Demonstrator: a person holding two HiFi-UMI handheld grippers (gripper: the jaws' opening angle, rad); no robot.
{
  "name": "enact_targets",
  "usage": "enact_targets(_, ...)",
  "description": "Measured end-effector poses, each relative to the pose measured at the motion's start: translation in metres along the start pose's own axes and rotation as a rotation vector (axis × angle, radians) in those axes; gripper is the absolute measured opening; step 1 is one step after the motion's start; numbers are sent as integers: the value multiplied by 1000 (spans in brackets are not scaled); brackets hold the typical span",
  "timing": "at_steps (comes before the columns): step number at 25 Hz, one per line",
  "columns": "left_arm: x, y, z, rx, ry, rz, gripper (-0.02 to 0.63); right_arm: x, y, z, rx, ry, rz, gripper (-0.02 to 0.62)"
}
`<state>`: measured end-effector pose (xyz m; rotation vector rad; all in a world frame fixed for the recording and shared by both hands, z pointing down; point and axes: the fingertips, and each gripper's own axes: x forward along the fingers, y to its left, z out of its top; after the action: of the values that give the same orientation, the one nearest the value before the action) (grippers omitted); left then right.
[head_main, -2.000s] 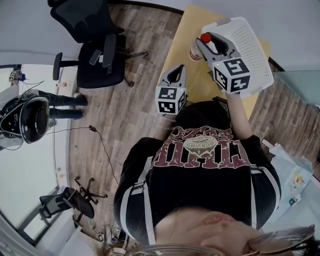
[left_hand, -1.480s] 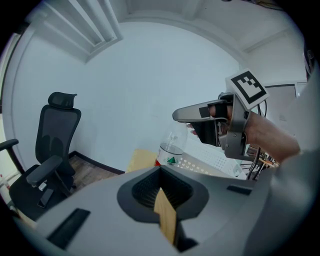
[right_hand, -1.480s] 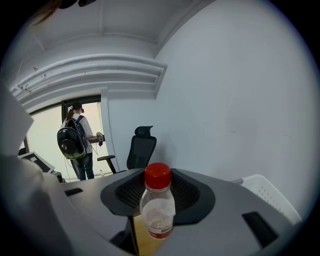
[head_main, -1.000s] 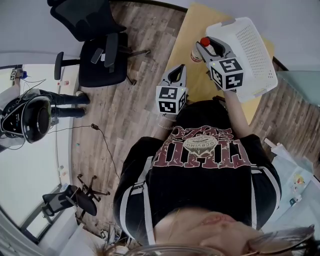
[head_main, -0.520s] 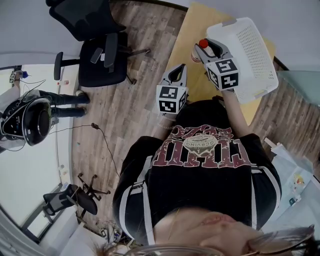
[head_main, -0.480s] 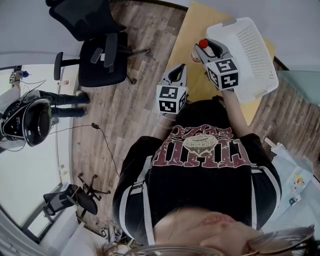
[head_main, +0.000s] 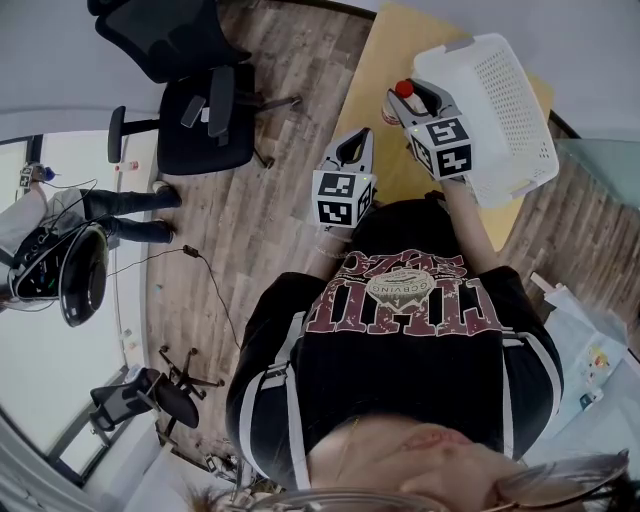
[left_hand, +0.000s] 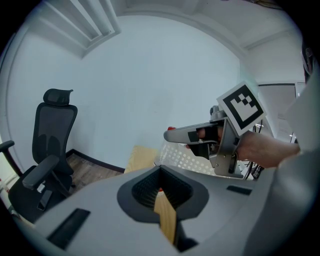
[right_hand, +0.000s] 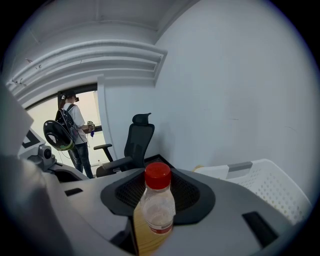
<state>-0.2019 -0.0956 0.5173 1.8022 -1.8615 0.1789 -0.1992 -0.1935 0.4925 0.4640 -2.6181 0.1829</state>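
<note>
A clear plastic bottle (right_hand: 157, 207) with a red cap stands upright between the jaws of my right gripper (right_hand: 158, 196), which is shut on it. From the head view the bottle (head_main: 396, 100) hangs over the yellow wooden table (head_main: 378, 55), just left of a white perforated basket (head_main: 495, 95), with the right gripper (head_main: 410, 100) around it. My left gripper (head_main: 352, 142) is held lower, near the table's near-left edge. In its own view the left gripper (left_hand: 160, 193) has its jaws together and holds nothing. The right gripper (left_hand: 197, 135) shows ahead of it.
A black office chair (head_main: 190, 100) stands on the wood floor left of the table. A person with a backpack (right_hand: 70, 130) stands in the doorway beyond it. The white basket (right_hand: 272, 187) fills the table's right side. A cable (head_main: 205, 290) lies on the floor.
The right gripper has carried the bottle a little left and turned toward the basket, which now shows more in its view. The person in the doorway has shifted. The left gripper has barely moved.
</note>
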Motion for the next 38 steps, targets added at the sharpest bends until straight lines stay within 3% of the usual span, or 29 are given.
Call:
enact_targets(20,1,28,2,-20,8,29,48,39,16,-14,7,53,31,167)
enact_targets(38,3,22,1,-18,7,17,48,25,22,-33,-15,51,24,167)
